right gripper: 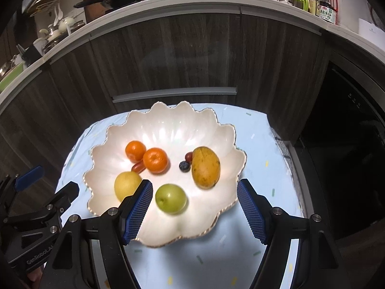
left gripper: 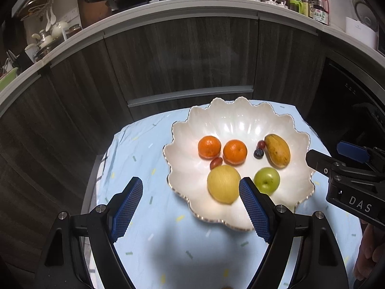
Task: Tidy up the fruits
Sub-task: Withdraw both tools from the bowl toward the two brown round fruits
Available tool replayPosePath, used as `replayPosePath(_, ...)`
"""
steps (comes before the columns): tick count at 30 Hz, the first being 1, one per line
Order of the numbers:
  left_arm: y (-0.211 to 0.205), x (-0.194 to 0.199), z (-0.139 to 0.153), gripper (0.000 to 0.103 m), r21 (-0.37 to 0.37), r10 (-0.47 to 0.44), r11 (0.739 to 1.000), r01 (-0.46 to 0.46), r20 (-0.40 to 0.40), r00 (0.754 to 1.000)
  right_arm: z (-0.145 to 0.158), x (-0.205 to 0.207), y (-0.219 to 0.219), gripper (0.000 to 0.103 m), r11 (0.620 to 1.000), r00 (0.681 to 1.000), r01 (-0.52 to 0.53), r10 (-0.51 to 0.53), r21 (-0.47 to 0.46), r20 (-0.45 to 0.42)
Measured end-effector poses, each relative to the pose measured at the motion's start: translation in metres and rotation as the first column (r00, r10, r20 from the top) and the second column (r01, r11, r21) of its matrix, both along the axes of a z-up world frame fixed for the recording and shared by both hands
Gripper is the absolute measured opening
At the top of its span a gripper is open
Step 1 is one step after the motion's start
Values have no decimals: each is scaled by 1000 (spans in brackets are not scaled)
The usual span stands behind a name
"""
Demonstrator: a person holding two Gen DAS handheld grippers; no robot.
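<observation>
A white scalloped bowl [left gripper: 216, 120] [right gripper: 168, 120] stands on a light blue tablecloth [left gripper: 144, 144]. In it lie two oranges [left gripper: 209, 146] [left gripper: 235, 151], a yellow round fruit [left gripper: 223, 183], a green apple [left gripper: 267, 180], a mango [left gripper: 277, 150], a blueberry [left gripper: 258, 153] and two small red fruits [left gripper: 215, 162] [left gripper: 261, 144]. My left gripper [left gripper: 191, 193] hovers open over the bowl's near left rim with nothing between its fingers. My right gripper [right gripper: 195, 195] is open above the near side of the bowl; the green apple [right gripper: 170, 198] shows between its fingers, untouched.
Dark wood cabinet fronts [left gripper: 180, 60] rise just behind the small table. A counter [left gripper: 192, 3] above carries a pan, bottles and jars. A dark appliance [right gripper: 349, 144] stands at the right. The right gripper's body [left gripper: 349, 180] shows at the left view's right edge.
</observation>
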State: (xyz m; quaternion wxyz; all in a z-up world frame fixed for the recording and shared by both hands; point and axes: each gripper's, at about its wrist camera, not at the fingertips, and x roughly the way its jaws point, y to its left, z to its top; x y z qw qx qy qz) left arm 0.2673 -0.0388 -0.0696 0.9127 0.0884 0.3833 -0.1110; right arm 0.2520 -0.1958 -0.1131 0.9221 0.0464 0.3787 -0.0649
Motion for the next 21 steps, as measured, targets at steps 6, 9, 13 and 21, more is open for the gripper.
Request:
replayPosePath(6,7,-19,-1,82,6,-17,1000,17,2,1000,-4,-17,9,73,1000,1000,-18,18,-7,-6)
replayPosePath(9,9,-28,-3,82,12,-22,1000,22,0,1000,-6,-24,13,73,1000,1000,-28,28,-11,-8)
replayPosePath(13,13,-40,-6,82,23,-30,999,30,-2,1000,-9,-35,20,73,999,999,-38,38,-19,-7)
replayPosePath(21,19,-61,-16,82,38,-55,998,56,-15,998,-18,-54,29,73,998,998,-57,57,-33,-18)
